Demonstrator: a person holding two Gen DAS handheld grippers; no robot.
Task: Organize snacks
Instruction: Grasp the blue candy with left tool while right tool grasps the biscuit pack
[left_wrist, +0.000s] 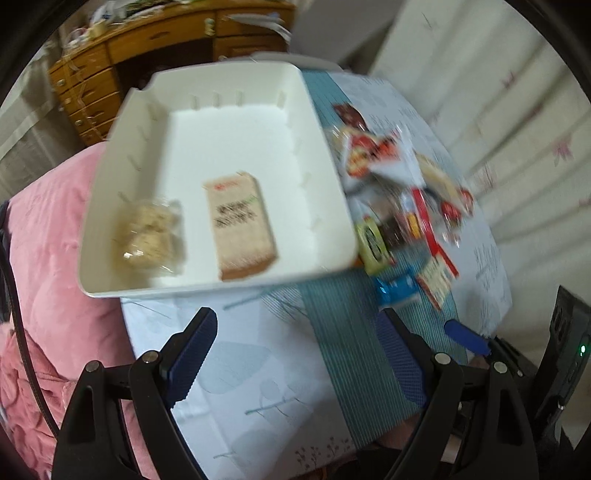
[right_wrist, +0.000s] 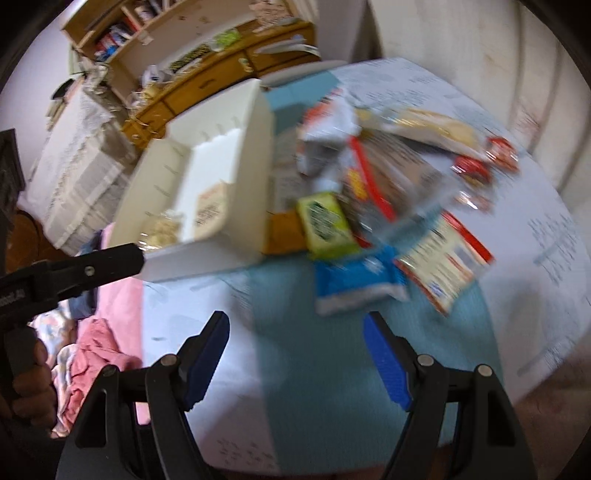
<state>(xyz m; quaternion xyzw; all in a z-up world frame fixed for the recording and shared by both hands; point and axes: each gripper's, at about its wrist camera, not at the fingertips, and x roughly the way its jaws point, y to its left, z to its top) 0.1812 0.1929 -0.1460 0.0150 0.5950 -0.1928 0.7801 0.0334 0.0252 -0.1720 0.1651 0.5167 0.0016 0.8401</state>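
A white bin (left_wrist: 325, 206) stands on the table's left part and holds a tan snack packet (left_wrist: 240, 225) and a clear bag of pale biscuits (left_wrist: 151, 232). The bin also shows in the right wrist view (right_wrist: 243, 155). A blurred pile of snack packets (left_wrist: 402, 199) lies to its right, with a green packet (right_wrist: 325, 221), a blue packet (right_wrist: 354, 284) and a red-edged packet (right_wrist: 443, 262) nearest. My left gripper (left_wrist: 295, 332) is open and empty above the tablecloth in front of the bin. My right gripper (right_wrist: 295, 332) is open and empty just short of the blue packet.
The table has a pale blue and teal cloth (left_wrist: 258, 369). A pink quilt (left_wrist: 51, 258) lies to the left. A wooden desk with drawers (left_wrist: 110, 55) stands behind. The left gripper's black body (right_wrist: 74, 273) reaches in at the right view's left edge.
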